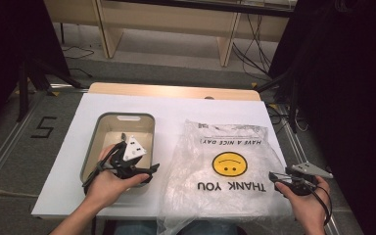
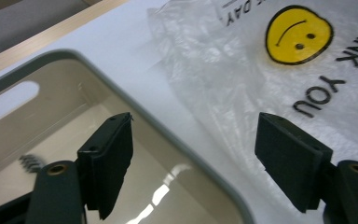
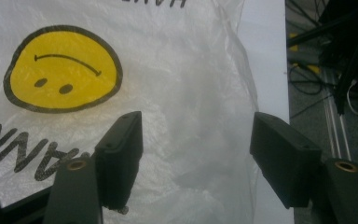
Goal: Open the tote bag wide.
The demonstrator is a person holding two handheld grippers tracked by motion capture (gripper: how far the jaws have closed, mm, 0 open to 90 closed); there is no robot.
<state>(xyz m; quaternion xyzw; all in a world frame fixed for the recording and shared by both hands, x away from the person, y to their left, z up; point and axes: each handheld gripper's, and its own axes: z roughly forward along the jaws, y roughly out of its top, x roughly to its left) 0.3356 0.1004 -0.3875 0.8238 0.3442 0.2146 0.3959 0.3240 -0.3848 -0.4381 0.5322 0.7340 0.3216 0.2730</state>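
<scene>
A clear plastic bag [image 1: 225, 169] with a yellow smiley face and "THANK YOU" print lies flat on the white table, its near end hanging over the front edge. The smiley [image 2: 299, 35] and the smiley [image 3: 63, 69] show in both gripper views. A grey rectangular tub [image 1: 104, 142] sits left of the bag. My left gripper [image 1: 152, 169] hovers over the tub's near right corner, open, its jaws straddling the tub rim [image 2: 168, 130] with nothing held. My right gripper [image 1: 274, 177] is at the bag's right edge, open above the bag [image 3: 200, 140].
The tub holds a small dark spring-like item [image 2: 30, 162]. The table's wooden far edge [image 1: 176, 90] lies beyond the white surface. Dark stands and cables [image 1: 293, 98] crowd the floor to the right, and a wooden bench frame [image 1: 176, 29] stands behind.
</scene>
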